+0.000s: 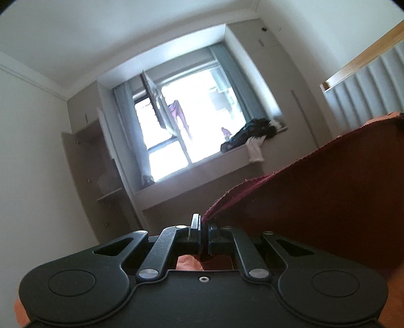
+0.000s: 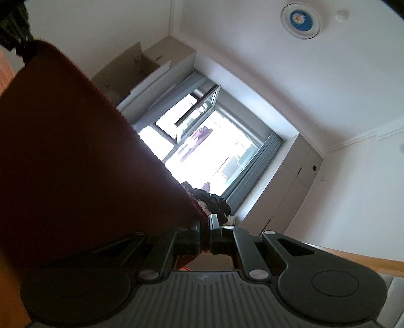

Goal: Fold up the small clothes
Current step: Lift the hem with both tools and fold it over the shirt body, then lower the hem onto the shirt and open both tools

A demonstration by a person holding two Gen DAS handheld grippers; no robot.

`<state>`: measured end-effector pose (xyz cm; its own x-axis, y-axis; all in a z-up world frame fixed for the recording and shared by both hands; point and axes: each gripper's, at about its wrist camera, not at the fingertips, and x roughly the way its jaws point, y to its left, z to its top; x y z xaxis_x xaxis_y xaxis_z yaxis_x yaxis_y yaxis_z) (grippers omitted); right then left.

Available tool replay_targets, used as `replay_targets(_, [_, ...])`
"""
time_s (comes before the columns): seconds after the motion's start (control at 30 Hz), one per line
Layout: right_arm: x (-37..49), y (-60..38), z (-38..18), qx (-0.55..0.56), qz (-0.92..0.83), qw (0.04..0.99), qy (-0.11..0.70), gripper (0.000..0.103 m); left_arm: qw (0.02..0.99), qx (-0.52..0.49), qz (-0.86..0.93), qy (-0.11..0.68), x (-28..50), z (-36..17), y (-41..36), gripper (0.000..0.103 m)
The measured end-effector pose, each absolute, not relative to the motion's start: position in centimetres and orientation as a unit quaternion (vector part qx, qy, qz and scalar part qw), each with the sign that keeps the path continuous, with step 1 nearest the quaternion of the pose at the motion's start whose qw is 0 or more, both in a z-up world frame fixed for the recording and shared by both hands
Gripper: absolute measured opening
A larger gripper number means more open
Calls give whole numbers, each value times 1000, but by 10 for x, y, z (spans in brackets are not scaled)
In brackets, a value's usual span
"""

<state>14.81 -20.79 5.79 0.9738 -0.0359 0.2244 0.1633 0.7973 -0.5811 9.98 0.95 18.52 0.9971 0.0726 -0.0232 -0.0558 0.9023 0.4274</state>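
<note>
Both claws (image 1: pixel 204 227) (image 2: pixel 208 227) pinch dark red knit cloth (image 1: pixel 315 189) (image 2: pixel 75 164), stretched taut.

Daylight floods through the window (image 1: pixel 176 121), blown out to white glare; the backlit red cloth (image 1: pixel 315 189) turns dark. Fisheye bends the walls, corners vignette black, details slightly soft.

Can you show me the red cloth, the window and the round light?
red cloth (image 1: pixel 315 191): left wrist view, on its flat middle.
window (image 1: pixel 192 121): left wrist view, on the bright pane.
round light (image 2: pixel 300 18): right wrist view, on its blue centre.
</note>
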Motion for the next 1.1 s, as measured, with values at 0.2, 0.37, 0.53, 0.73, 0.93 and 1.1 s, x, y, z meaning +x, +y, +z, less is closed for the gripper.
replay_targets(0.2, [248,-198,42,-313,-45,947,-59,7,974,208,51,68,200,168,12,5])
replay_targets(0.37, [312,-192,19,-315,-36,948,-20,7,967,211,62,126,273,138,14,5])
replay_targets(0.53, [358,-190,-4,-319,-8,947,33,7,956,212,64,192,332,103,25,6])
replay_targets(0.73, [407,-180,-26,-334,15,939,84,7,948,158,49,272,374,65,51,6])
replay_targets(0.93, [429,-181,-41,-309,30,941,133,17,936,140,47,320,388,37,56,26])
replay_targets(1.1, [434,-191,-33,-273,22,951,141,41,935,111,63,331,391,36,69,53])
